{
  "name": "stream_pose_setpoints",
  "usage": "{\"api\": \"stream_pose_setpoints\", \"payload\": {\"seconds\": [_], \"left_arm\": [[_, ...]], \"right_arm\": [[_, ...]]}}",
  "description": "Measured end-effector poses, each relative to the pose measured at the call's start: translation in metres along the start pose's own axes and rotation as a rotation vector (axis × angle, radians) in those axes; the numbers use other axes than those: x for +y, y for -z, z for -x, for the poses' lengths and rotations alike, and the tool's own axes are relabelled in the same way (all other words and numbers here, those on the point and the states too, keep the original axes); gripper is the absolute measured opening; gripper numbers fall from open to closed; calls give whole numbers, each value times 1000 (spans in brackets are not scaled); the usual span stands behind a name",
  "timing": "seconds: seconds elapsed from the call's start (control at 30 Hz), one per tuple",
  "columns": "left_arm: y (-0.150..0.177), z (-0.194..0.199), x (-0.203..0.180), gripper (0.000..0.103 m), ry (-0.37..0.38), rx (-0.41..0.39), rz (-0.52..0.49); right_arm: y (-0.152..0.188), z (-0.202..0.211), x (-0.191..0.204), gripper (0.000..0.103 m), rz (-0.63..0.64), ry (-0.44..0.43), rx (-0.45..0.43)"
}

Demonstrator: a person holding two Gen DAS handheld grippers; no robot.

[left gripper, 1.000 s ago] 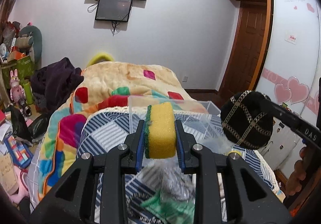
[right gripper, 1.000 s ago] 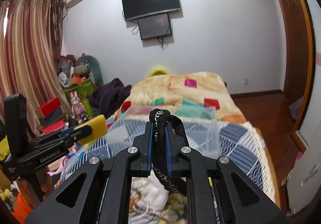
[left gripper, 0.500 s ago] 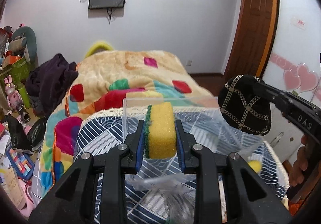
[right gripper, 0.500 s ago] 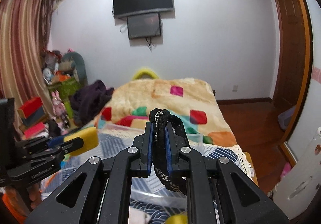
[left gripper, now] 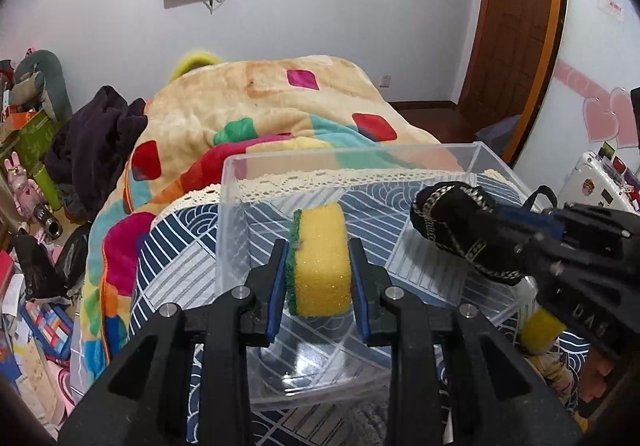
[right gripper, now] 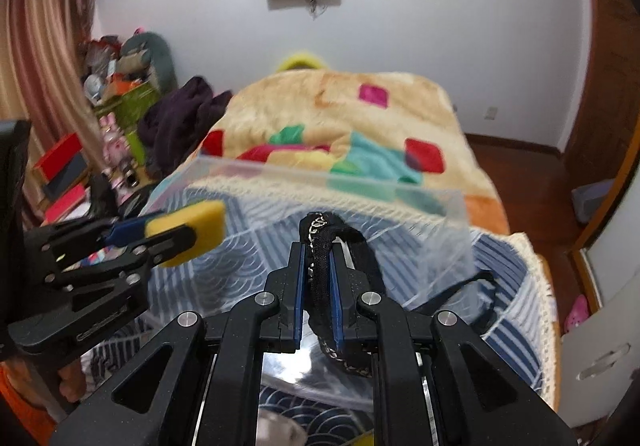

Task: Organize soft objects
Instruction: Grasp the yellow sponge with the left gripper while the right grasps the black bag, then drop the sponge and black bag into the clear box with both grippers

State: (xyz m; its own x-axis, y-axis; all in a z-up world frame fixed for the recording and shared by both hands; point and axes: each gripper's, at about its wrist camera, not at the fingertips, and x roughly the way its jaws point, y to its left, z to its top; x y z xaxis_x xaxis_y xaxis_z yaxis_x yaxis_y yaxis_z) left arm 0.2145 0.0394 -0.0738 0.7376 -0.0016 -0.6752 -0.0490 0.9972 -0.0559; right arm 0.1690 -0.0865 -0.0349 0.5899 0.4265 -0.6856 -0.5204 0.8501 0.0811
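My left gripper (left gripper: 318, 272) is shut on a yellow sponge with a green scouring side (left gripper: 318, 262) and holds it over the clear plastic box (left gripper: 232, 214) on the bed. My right gripper (right gripper: 318, 288) is shut on a black fabric pouch with a metal chain (right gripper: 320, 254), also held over the box (right gripper: 452, 214). The pouch (left gripper: 460, 230) and right gripper show at the right of the left wrist view. The sponge (right gripper: 192, 224) and left gripper show at the left of the right wrist view.
The box sits on a blue striped cloth (left gripper: 180, 266) over a colourful blanket (left gripper: 260, 106). Another yellow soft object (left gripper: 540, 328) lies beside the box at the right. Dark clothes (left gripper: 96, 138) and clutter fill the left; a door (left gripper: 516, 18) is at the right.
Both grippers have moved forward and down toward the clear box, which now lies right under the sponge and the pouch. Both grips are unchanged.
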Motion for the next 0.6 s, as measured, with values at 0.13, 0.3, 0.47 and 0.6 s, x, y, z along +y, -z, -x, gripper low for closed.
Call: {"api": "stream_pose_setpoints", "payload": {"seconds": [0.13, 0.3, 0.47, 0.6], "left_arm": [[1, 4, -3, 33, -4, 4, -17], [6, 21, -1, 55, 14, -26, -5], [12, 47, 2, 62, 27, -73, -1], [16, 69, 3, 66, 33, -122, -3]], "right_arm": [[5, 0, 4, 12, 12, -13, 39], [5, 7, 2, 28, -2, -39, 42], [2, 28, -3, 42, -18, -42, -15], [2, 52, -5, 52, -30, -24, -80]]}}
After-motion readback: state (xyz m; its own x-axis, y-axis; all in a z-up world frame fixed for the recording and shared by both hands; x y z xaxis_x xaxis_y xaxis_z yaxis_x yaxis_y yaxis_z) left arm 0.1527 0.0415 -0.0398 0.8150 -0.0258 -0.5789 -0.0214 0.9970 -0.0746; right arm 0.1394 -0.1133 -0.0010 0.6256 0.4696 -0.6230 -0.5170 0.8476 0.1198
